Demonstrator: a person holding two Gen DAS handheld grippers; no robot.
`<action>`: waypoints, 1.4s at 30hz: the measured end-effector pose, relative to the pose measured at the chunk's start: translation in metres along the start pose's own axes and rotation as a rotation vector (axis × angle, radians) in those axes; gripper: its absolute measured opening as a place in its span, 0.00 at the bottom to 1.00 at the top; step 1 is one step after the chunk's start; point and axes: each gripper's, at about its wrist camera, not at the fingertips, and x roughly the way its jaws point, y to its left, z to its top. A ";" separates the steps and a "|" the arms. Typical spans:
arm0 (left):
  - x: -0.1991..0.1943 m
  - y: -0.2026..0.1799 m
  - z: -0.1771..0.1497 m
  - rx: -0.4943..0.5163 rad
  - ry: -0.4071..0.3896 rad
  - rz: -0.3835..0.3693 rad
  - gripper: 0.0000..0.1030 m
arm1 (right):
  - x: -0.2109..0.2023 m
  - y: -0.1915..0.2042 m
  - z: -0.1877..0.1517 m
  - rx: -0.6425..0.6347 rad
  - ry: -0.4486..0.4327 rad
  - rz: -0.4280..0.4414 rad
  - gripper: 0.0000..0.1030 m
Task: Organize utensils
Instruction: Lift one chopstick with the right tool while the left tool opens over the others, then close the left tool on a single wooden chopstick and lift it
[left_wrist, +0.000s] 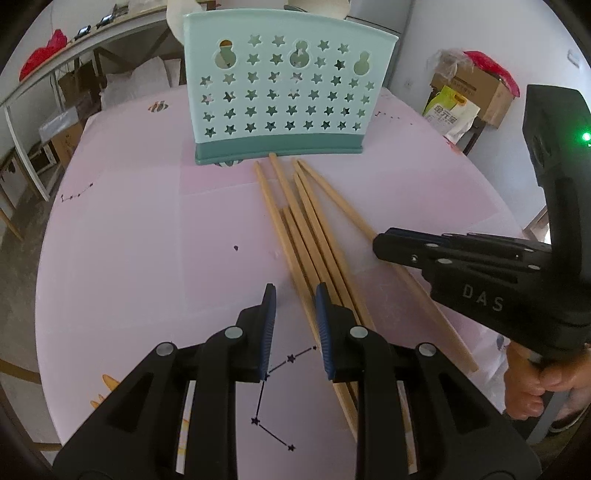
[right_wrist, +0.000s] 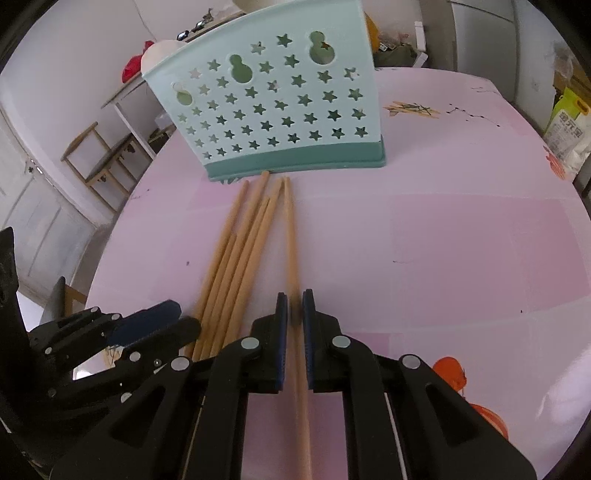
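A pale teal utensil holder (left_wrist: 280, 99) (right_wrist: 273, 107) with star cut-outs stands upright at the far side of the pink table. Several wooden chopsticks (left_wrist: 303, 236) (right_wrist: 236, 266) lie in a loose bundle, their tips toward its base. My left gripper (left_wrist: 295, 299) (right_wrist: 184, 317) hovers open at the bundle's left side. Nothing is between its pads, and its right finger (left_wrist: 325, 325) is over the nearest sticks. My right gripper (right_wrist: 295, 299) (left_wrist: 376, 247) is shut on a single chopstick (right_wrist: 291, 240) (left_wrist: 343, 206), which lies apart to the right of the bundle.
The round table (left_wrist: 129, 221) drops off on both sides. A hand (left_wrist: 528, 384) grips the right tool's handle. Small sticks (right_wrist: 412, 109) are scattered behind the holder. A cardboard box and bags (left_wrist: 476, 92) and a wooden chair (right_wrist: 99, 155) stand beyond the table.
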 end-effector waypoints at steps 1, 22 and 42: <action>0.001 -0.001 0.001 0.010 -0.001 0.019 0.20 | -0.001 -0.002 0.000 0.002 0.000 0.000 0.08; -0.019 0.042 -0.009 -0.014 0.093 0.127 0.23 | -0.017 -0.028 -0.004 -0.026 0.065 0.010 0.10; 0.045 0.055 0.073 0.019 0.116 0.110 0.14 | 0.027 -0.010 0.058 -0.172 0.032 -0.092 0.08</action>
